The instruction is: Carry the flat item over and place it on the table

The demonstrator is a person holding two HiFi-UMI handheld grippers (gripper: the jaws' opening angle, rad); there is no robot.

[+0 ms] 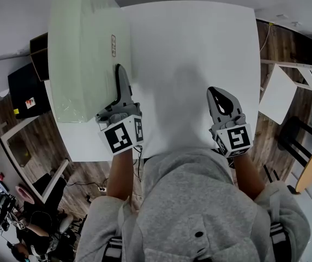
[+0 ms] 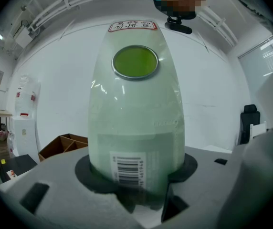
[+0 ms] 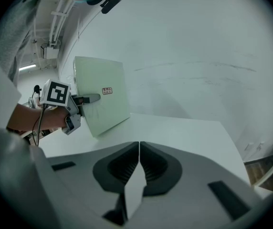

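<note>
Flat item (image 1: 85, 53) clamped by its near edge in left gripper (image 1: 121, 91), jaws spread wide across its thickness. Hangs over table (image 1: 199, 48) at its left side, partly past that edge; contact with table unclear. Long axis runs from gripper toward table's far side, one broad face turned toward table's right. Probably needs shifting toward table's centre, then laying flat. Right gripper (image 1: 222, 101) closed, empty, over table's near right part.

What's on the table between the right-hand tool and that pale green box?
Nothing: only bare white table lies between the right gripper and the pale green box, as the head view shows.
</note>
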